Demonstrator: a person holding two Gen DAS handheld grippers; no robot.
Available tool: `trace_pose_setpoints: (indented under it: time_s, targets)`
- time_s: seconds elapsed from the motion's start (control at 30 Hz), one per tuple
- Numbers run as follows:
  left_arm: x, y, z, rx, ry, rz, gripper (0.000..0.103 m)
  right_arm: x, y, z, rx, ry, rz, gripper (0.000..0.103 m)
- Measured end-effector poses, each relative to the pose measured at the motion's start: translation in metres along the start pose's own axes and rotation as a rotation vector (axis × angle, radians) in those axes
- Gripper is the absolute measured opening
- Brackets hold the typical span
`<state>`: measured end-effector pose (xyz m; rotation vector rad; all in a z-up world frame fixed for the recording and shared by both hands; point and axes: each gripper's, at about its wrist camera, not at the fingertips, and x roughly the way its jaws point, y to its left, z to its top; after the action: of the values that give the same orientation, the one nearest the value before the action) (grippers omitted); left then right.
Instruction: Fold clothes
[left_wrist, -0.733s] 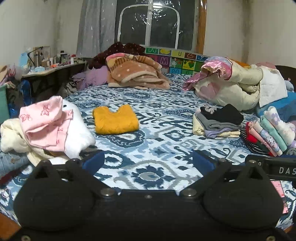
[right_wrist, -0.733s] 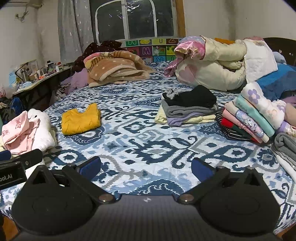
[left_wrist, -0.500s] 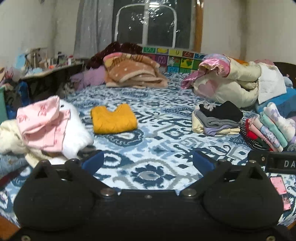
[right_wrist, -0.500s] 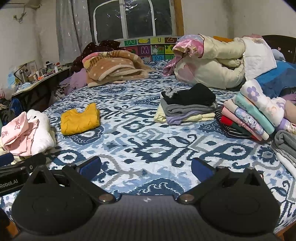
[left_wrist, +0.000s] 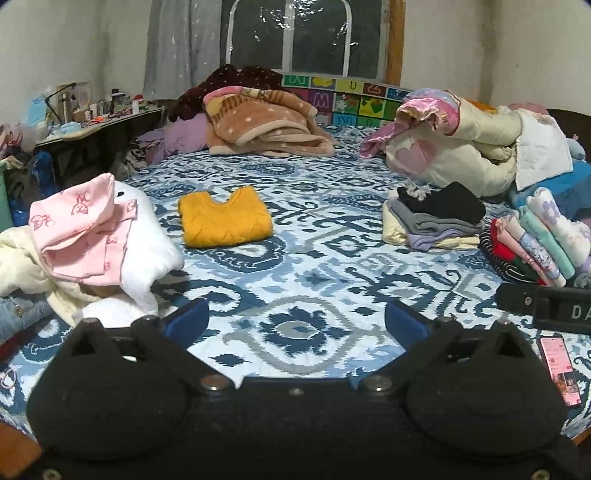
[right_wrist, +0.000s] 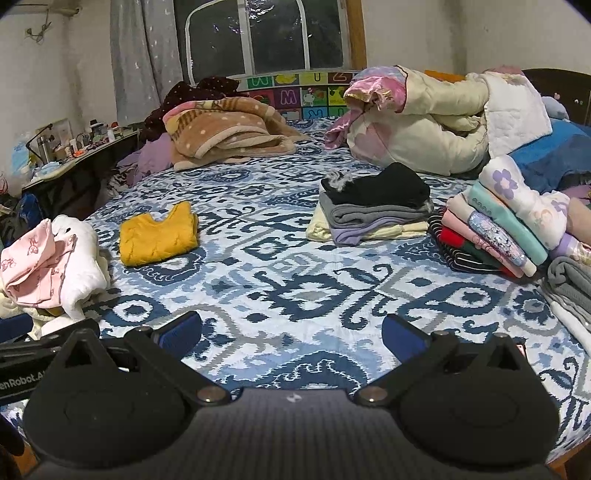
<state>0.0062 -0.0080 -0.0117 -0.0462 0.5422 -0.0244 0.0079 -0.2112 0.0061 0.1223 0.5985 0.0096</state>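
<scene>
A folded yellow sweater (left_wrist: 225, 218) (right_wrist: 159, 236) lies on the blue patterned bedspread (left_wrist: 314, 280) (right_wrist: 280, 288). At the left edge sits an unfolded heap with a pink printed garment (left_wrist: 81, 236) (right_wrist: 33, 266) on a white one (left_wrist: 147, 247). A folded stack topped by a black piece (left_wrist: 436, 218) (right_wrist: 373, 206) and a leaning row of folded clothes (left_wrist: 535, 243) (right_wrist: 506, 221) stand at the right. My left gripper (left_wrist: 295, 325) and my right gripper (right_wrist: 291, 332) hang open over the near bedspread, nothing between the blue pads.
Blankets (left_wrist: 266, 125) and a cream quilt (left_wrist: 469, 147) are piled at the bed's far end under the window. A cluttered desk (left_wrist: 92, 122) stands at the left. A phone (left_wrist: 557, 369) lies near the bed's front right edge. Grey folded items (right_wrist: 569, 284) sit far right.
Both views have shifted slightly; the phone now shows more fully at the left wrist view's lower right. Both grippers stay open and the clothes have not moved.
</scene>
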Motion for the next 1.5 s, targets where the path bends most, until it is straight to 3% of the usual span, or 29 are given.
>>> trace_pose_setpoints:
  time_s: [0.57,0.77,1.03,1.27,1.5]
  targets:
    - [0.008,0.014,-0.001,-0.049,0.022,-0.042,0.103,0.006,0.002,0.000,0.003,0.018,0.004,0.103]
    - [0.009,0.022,-0.001,-0.079,-0.004,0.007,0.103,0.008,0.002,0.000,0.001,0.022,0.000,0.103]
    - [0.016,0.027,-0.001,-0.093,0.047,0.018,0.103,0.015,0.005,0.000,-0.005,0.030,0.008,0.103]
    - [-0.010,0.051,0.010,-0.063,-0.037,0.180,0.103,0.030,0.037,0.010,-0.061,0.030,0.092,0.103]
    - [-0.022,0.094,0.016,-0.093,-0.036,0.304,0.103,0.046,0.102,0.027,-0.159,0.023,0.222,0.103]
